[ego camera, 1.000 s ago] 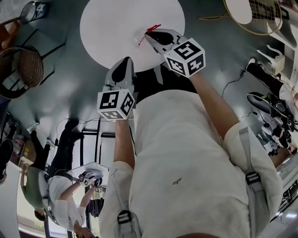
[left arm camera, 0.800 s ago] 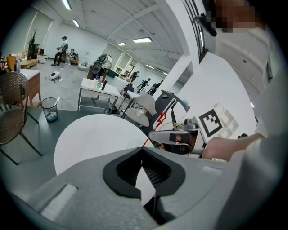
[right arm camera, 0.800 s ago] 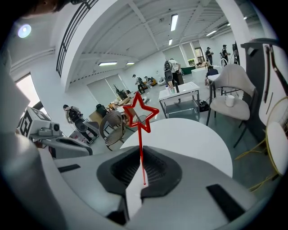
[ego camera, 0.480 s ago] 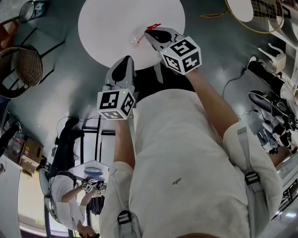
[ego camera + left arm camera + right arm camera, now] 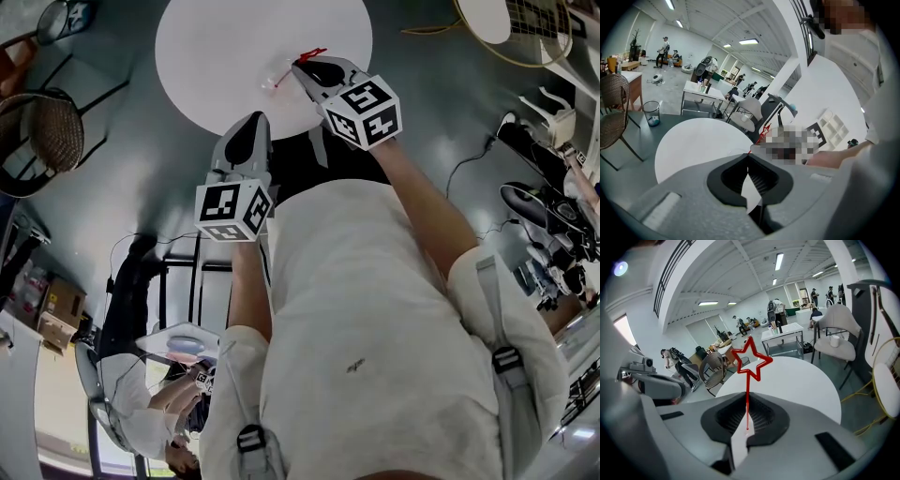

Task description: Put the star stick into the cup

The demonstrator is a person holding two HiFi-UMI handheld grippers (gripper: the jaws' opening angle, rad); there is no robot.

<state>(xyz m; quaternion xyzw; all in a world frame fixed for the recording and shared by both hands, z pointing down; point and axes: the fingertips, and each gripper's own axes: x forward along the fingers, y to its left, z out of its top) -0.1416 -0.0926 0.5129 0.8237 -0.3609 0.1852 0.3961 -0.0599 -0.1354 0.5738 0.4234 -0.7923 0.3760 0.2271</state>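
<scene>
Closest in, the left claw (image 5: 249, 124) hangs in front of the person's white shirt (image 5: 375, 309), its jaws pressed together with nothing between them; ahead of its tips is the near edge of the round white table (image 5: 216, 47). Further out, and to that claw's right, the right claw (image 5: 300, 67) has its jaws almost closed, pinching the thin red star stick (image 5: 747, 385), with the star standing just beyond the tips. Just left of those tips a clear cup (image 5: 271, 82) shows only faintly on the table; the stick's plain end reaches to it, though whether it is inside cannot be told. Past the table stands a wicker chair (image 5: 711, 366)
</scene>
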